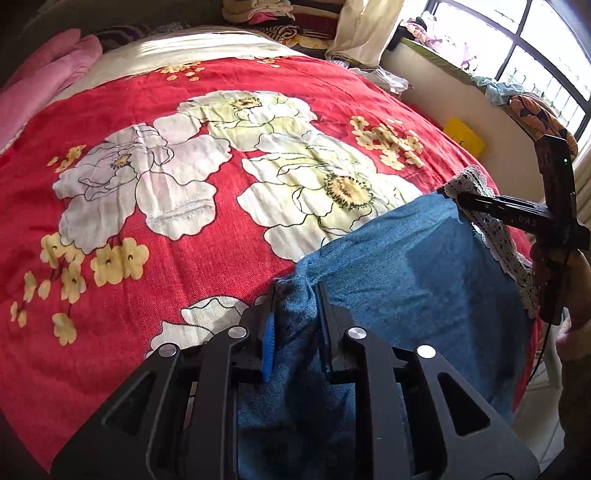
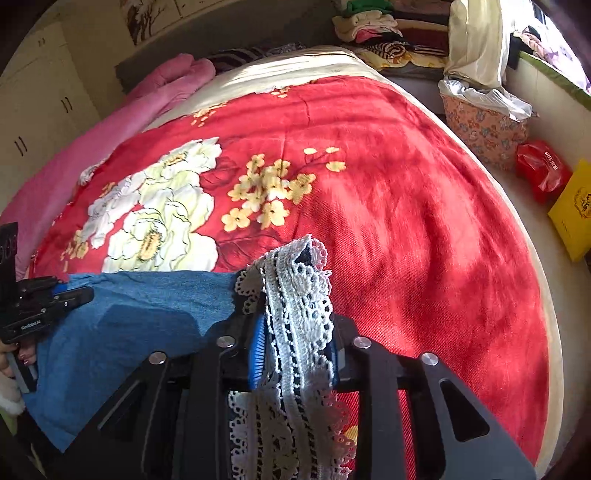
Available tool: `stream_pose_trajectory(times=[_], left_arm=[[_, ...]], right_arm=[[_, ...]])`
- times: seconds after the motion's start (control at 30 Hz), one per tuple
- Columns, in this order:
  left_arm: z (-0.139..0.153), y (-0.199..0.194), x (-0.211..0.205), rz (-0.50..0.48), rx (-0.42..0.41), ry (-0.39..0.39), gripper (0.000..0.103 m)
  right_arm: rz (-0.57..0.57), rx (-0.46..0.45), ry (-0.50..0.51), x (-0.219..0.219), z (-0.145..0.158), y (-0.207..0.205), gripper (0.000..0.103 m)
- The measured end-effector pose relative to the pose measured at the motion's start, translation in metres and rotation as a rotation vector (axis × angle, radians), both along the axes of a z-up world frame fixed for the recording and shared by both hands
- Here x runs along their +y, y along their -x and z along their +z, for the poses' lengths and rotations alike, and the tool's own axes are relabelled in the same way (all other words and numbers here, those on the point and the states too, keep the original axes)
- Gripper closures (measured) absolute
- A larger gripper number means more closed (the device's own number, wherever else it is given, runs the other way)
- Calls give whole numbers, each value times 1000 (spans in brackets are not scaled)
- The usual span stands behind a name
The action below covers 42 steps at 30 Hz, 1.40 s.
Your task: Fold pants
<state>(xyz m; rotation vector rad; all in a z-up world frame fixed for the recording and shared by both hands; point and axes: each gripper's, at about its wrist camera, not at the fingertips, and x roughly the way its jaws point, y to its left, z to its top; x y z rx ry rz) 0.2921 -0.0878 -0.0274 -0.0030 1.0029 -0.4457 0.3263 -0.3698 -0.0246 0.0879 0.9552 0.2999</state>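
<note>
Blue denim pants (image 1: 399, 266) with a white lace hem (image 1: 506, 254) hang stretched between both grippers over the near edge of the bed. My left gripper (image 1: 297, 286) is shut on a bunched blue edge of the pants. My right gripper (image 2: 284, 266) is shut on the lace hem (image 2: 299, 310), which drapes over its fingers. The right gripper also shows in the left wrist view (image 1: 458, 197) at the pants' far right corner. The left gripper shows in the right wrist view (image 2: 86, 293) at the left end of the pants (image 2: 140, 317).
A red bedspread (image 1: 184, 258) with large white flowers covers the bed. A pink blanket (image 2: 110, 122) lies at its far left. Folded clothes (image 2: 380, 26) are stacked beyond the bed. A floral basket (image 2: 484, 129), a red bag (image 2: 543, 170) and a yellow box (image 2: 576, 210) sit right of the bed by the window.
</note>
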Motion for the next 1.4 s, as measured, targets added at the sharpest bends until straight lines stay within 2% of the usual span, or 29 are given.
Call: stream_pose_trajectory(times=[0.03, 0.07, 0.1, 0.13, 0.23, 0.27, 0.4, 0.53, 0.67, 0.8, 0.9, 1.07, 1.17, 1.2, 1.23, 1.3, 1.33, 1.4], left_arm=[[-1, 1, 2, 2, 9, 16, 88], [1, 3, 6, 9, 15, 41, 81], [5, 6, 9, 10, 16, 61, 74], [12, 12, 14, 23, 0, 67, 58], [39, 39, 23, 25, -86, 78, 52], [51, 52, 28, 33, -125, 82, 45], [80, 102, 51, 88, -212, 98, 32], [87, 149, 85, 164, -222, 148, 27], [86, 192, 130, 305, -220, 162, 23], [70, 222, 166, 406, -165, 151, 22], [61, 240, 186, 462, -127, 192, 22], [47, 251, 185, 466, -75, 239, 22], [34, 246, 181, 483, -30, 265, 24], [31, 242, 180, 493, -20, 274, 28], [30, 239, 179, 501, -20, 283, 39], [26, 229, 177, 528, -13, 255, 64], [24, 224, 176, 529, -9, 263, 69], [27, 221, 177, 531, -12, 265, 71]], right_arm=[[-9, 6, -1, -1, -1, 2, 66], [-23, 11, -13, -3, 1, 4, 58], [-33, 14, -28, -8, 5, 8, 55], [-44, 5, -35, -12, 11, 15, 49], [-78, -60, -100, -33, 36, 48, 37], [-100, -77, -120, -40, 42, 61, 29], [-166, -119, -198, -66, 54, 107, 26], [-221, -140, -253, -81, 55, 150, 24], [-273, -130, -285, -87, 46, 183, 23], [-282, -96, -352, -79, 30, 206, 23], [-273, -83, -338, -64, 21, 216, 23], [-280, -42, -356, -50, 5, 224, 23], [-272, -31, -326, -45, -1, 224, 23], [-283, -29, -314, -45, -2, 223, 23], [-295, -33, -305, -46, -3, 222, 23], [-320, -44, -298, -51, -5, 218, 24], [-324, -41, -302, -54, -6, 216, 27], [-333, -33, -301, -57, -9, 210, 33]])
